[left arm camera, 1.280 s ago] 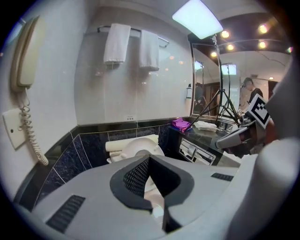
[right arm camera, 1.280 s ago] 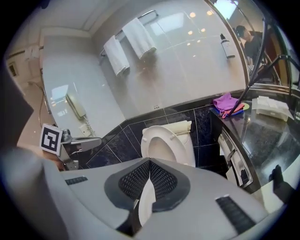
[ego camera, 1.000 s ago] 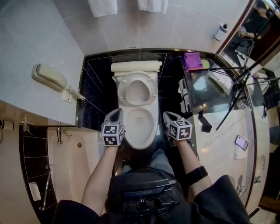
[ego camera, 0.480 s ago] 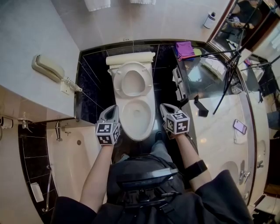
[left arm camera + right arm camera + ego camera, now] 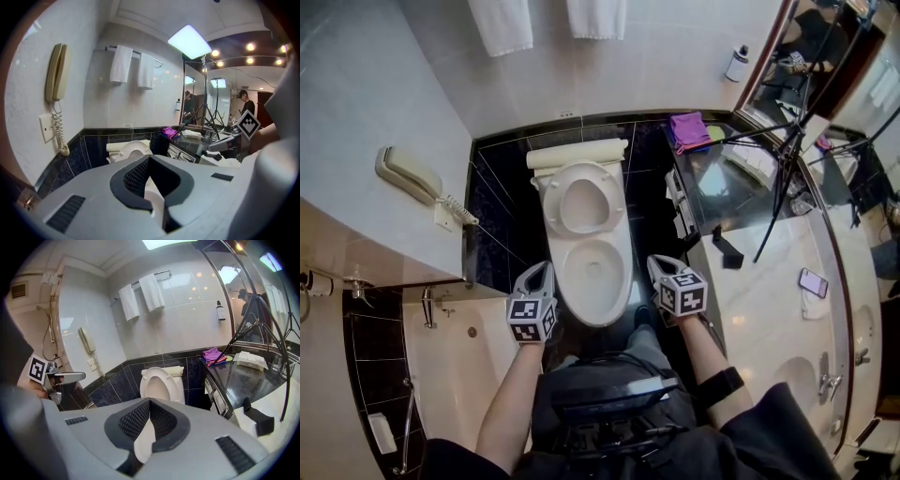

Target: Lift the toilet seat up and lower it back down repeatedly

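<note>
The white toilet bowl stands against the black tiled wall. Its seat is raised and leans back on the tank. In the right gripper view the raised seat shows straight ahead, and in the left gripper view the toilet sits ahead and lower left. My left gripper is beside the bowl's left front, and my right gripper is beside its right front. Both are shut, hold nothing and touch nothing. The left gripper's and the right gripper's pads meet at the tip.
A wall phone hangs at the left and two towels above the toilet. The dark counter on the right carries a purple cloth; a tripod stands over it. A bathtub lies at lower left.
Both grippers have drawn back along the bowl's sides toward the person. They stay shut. The seat stays raised.
</note>
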A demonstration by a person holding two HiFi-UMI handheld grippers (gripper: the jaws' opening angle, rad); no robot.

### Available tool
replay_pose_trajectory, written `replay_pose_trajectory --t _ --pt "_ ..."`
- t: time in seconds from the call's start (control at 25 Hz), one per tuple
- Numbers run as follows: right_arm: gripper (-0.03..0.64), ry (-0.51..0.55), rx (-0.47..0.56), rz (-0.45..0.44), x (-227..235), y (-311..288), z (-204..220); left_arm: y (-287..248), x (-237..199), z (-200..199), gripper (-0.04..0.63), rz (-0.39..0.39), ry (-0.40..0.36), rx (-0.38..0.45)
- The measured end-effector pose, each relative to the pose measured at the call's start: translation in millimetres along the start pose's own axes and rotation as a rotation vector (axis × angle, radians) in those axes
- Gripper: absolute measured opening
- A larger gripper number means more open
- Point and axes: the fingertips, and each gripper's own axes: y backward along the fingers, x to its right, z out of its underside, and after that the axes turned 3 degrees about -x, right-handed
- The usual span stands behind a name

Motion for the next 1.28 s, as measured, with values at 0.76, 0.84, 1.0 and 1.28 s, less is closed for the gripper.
replay_pose_trajectory --t 0.76,0.84,1.0,1.28 --pt "0.018 0.041 -0.048 0.027 12.5 -22.7 2.8 -15.1 0.4 5.4 0.0 -0.003 0.006 -0.031" --pt "0.019 0.067 -0.061 0.033 15.8 -28.0 0.7 -18.7 -1.0 10.0 0.0 -0.011 0.006 -0.041" --pt "0.047 0.112 -0.078 0.036 24.1 -42.9 -9.2 -28.8 -1.7 14.7 0.0 -0.016 0.01 -0.059" --pt "0.114 0.252 -0.113 0.011 26.7 -76.1 -42.9 -54.8 -2.0 16.4 0.0 -0.029 0.02 -0.09"
